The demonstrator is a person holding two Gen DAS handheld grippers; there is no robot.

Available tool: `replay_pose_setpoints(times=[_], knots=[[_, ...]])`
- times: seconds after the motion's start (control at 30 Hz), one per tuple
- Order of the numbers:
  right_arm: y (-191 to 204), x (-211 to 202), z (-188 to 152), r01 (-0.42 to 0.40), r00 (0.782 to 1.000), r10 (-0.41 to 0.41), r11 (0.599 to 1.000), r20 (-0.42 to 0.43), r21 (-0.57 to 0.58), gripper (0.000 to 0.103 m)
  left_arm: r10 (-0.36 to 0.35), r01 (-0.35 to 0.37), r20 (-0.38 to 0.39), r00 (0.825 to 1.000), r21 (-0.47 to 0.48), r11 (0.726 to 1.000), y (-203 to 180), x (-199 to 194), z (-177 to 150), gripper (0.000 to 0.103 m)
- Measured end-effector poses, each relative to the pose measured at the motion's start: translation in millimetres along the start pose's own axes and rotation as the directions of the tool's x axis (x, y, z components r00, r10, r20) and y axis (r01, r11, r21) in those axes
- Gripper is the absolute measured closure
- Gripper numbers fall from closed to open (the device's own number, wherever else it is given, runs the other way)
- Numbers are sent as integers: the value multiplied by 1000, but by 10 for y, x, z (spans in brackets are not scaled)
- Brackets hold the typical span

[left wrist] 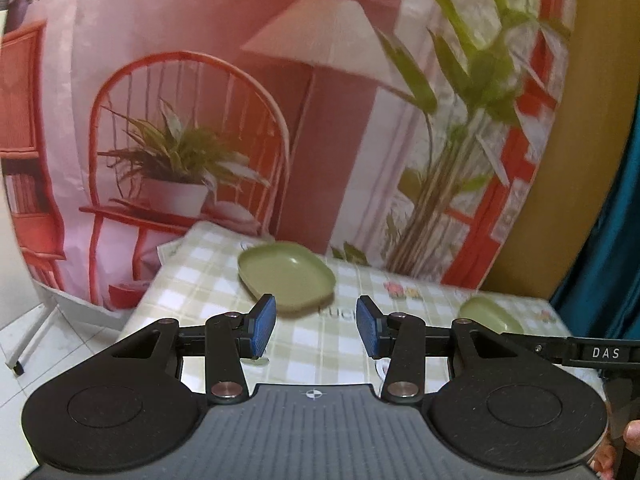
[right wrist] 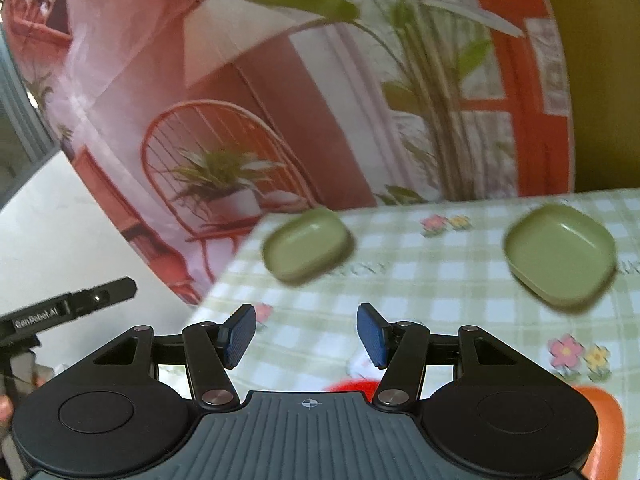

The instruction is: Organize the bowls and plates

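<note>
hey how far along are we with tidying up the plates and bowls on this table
Early, by the look of it. Nothing appears stacked: two green dishes, one at the table's far edge and one to its right, lie apart on the checked cloth. Nothing is in hand; the left gripper and right gripper are both open and empty. Gathering the dishes remains.

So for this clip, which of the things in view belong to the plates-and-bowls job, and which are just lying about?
Belongs to the job:
- green dish at the far table edge
- second green dish, further right
- left gripper, open, empty
- right gripper, open, empty

Just there:
- checked tablecloth
- printed backdrop behind the table
- orange object, partly hidden
</note>
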State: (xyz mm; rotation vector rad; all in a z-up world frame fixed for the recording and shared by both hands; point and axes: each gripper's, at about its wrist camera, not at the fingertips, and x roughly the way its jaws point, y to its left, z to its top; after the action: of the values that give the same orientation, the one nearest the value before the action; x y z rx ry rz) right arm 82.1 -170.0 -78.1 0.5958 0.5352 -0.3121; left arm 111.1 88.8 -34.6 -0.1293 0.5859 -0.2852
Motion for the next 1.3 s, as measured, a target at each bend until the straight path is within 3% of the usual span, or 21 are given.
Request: replay_pose_setpoints(times=[0.5,0.63,0.73,0.9,1.03,1.3], knots=[[808,739,829,-71,997,75,990,31,-124,50,151,-151,52,987,2,988,613,81,551,57],[875,988,1038,-59,997,67,985,42,-164,50,185,-190,68,980,62,980,676,206,683,56],[854,1195,1156,-33,998,43,982,51,-184,50,201,-207,65,977,91,974,697,390,750,56],[708,1616,1251,26,999,-19,975,34,-221,55,179,-181,27,983,55,982,783,850,790,56],[584,2022,1259,82,996,-90,942,-9,-325,58,167,-167,-13,986,45,985,855,1248,732,56],[270,2692,1148,96,985,-146,905,-91,-415,59,166,-164,-102,981,25,986,966,2047,536,57]])
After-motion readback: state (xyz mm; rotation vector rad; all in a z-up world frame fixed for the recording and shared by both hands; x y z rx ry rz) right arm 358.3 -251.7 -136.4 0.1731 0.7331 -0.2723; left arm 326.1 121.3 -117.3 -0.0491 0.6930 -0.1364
